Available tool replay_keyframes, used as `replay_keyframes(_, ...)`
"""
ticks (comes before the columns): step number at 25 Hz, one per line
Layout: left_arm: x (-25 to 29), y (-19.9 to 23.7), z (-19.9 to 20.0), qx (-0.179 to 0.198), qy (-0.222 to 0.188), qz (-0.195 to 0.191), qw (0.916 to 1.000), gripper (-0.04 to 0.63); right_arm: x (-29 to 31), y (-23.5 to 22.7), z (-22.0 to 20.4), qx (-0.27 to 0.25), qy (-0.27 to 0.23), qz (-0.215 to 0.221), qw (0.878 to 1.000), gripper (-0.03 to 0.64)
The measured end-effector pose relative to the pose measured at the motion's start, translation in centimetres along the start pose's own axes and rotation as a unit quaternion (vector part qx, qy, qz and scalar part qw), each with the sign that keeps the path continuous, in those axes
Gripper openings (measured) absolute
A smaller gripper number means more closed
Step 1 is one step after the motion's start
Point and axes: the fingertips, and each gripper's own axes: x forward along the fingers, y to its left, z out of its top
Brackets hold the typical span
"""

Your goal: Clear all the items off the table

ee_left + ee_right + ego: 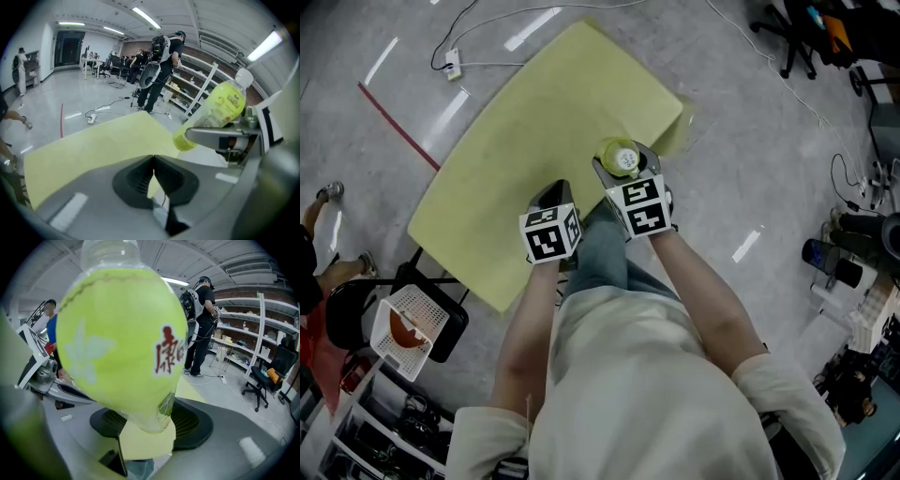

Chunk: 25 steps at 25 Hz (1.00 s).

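Removal step: the right gripper (626,174) fingers pinch the yellow-green drink bottle (621,157), held clear above the yellow table (548,103). The left gripper (153,162) fingers are pressed together, empty. The next move likely calls for carrying the bottle beyond the table edge.

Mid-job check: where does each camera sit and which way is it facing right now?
Head view: on the person's head, looking steeply down at the yellow table; shows torso, both forearms, left gripper and right gripper.
Left gripper view: rides the left gripper, looking along its shut, empty jaws across the table into the room.
Right gripper view: rides the right gripper, looking along jaws closed on the bottle, which fills the frame.
Shared: all three show the bottle and table.
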Motion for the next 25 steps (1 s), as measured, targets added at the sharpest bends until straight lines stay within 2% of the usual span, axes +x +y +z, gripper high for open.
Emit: replay_keyframes(25,-10.7,-4.7,-7.8,0.051,-0.017,-0.013,0.9985,0.009,-14.4,5.5,-6.0,0.004,-0.03,-0.017,0.999,0.278)
